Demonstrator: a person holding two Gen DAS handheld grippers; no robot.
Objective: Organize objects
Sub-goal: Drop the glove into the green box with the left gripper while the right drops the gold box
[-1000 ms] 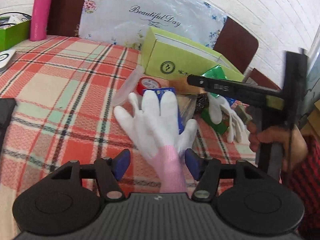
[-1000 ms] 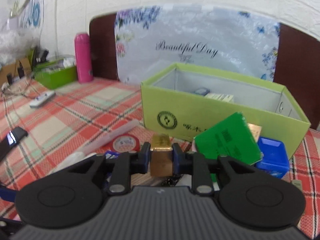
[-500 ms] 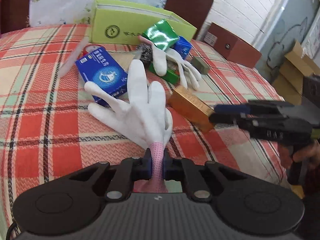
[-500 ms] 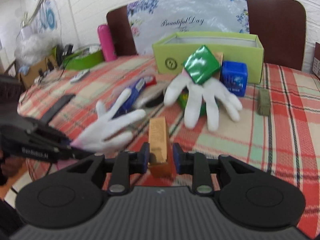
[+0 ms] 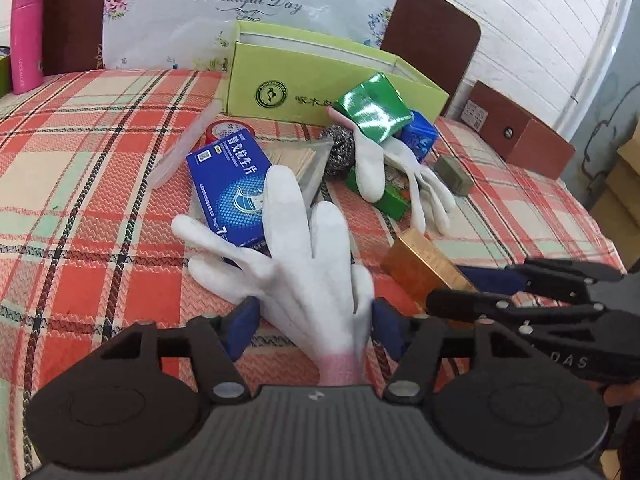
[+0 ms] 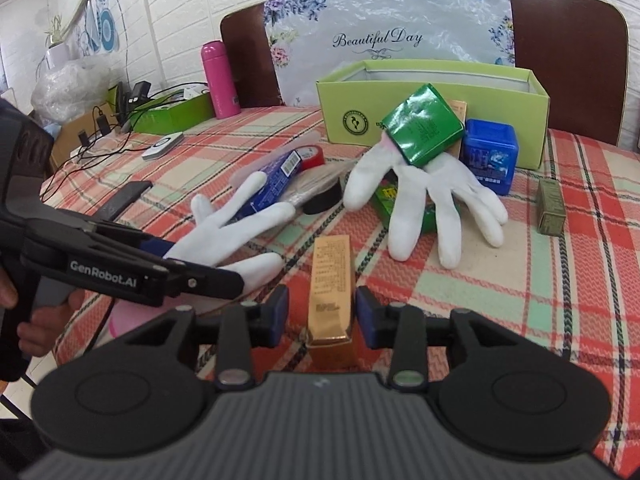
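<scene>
Now, on the left: left gripper (image 5: pixel 314 320) spread wide, not squeezing anything. White glove (image 5: pixel 296 264) lying flat between the two blue fingers, pink cuff at the near end, glove fingers pointing far, partly on top of a blue mask box (image 5: pixel 228 184).

On the right: right gripper (image 6: pixel 322 312) spread wide too, holding nothing. Gold box (image 6: pixel 330 280) lying long-ways between the fingers, a small gap on each side.

Looks like a lining-up step, each tool set around one thing and not yet pinching. Hard to tell where each thing should go; maybe the big green box (image 5: pixel 320 80) at the far side, its top open. Next, probably: squeeze shut on the soft cuff, squeeze shut on the hard gold box, then lift. Best to go slow with the glove, floppy and easy to drag along with the mask box under it.

Underneath it all, a red, cream and green checked tablecloth (image 5: pixel 80 140). From left to right on it: pink bottle (image 5: pixel 26 36) far away, red tape roll (image 5: pixel 220 130), shiny green packet (image 5: pixel 372 108) leaning on the green box, second white glove (image 6: pixel 424 200), small blue box (image 6: pixel 490 156), little olive block (image 6: pixel 550 208). Behind, a flowery bag (image 5: pixel 248 12) saying "Beautiful Day", brown chair backs (image 6: pixel 564 52), and a white brick wall (image 5: pixel 520 8).
</scene>
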